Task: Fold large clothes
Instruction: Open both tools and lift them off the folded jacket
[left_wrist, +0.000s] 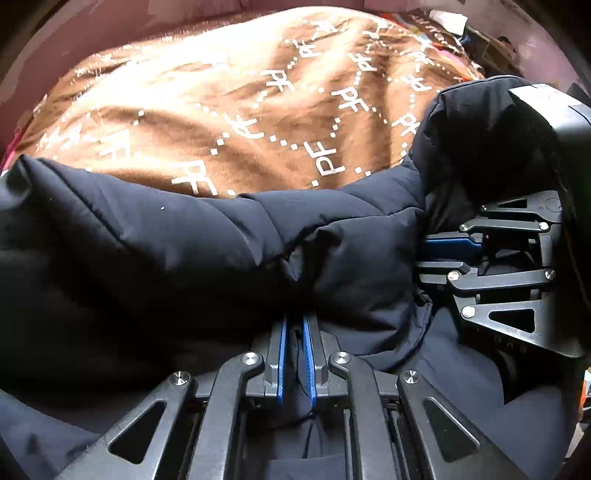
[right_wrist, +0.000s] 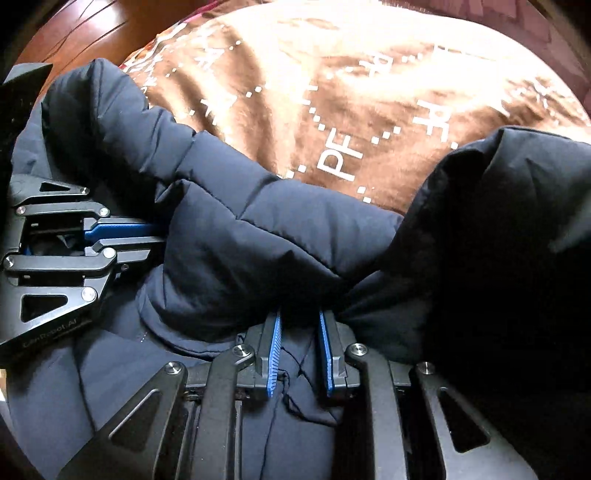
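Here, left gripper (left_wrist: 295, 325) and right gripper (right_wrist: 299, 321) both clamped on navy puffer jacket (left_wrist: 184, 236) atop "PF"-lettered brown blanket (left_wrist: 221, 110).

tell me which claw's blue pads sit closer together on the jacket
The left claw: its blue pads stand nearly parallel with only a thin fold of the navy jacket between them. The right claw grips a thicker bunch, pads wider apart.

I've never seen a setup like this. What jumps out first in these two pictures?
A puffy dark navy jacket fills the foreground, bunched up where the left claw and the right claw each pinch a fold of it, side by side. Behind it spreads a shiny brown blanket printed with white "PF" letters and dotted lines. At the top left of the right-hand view is a strip of reddish wooden floor.
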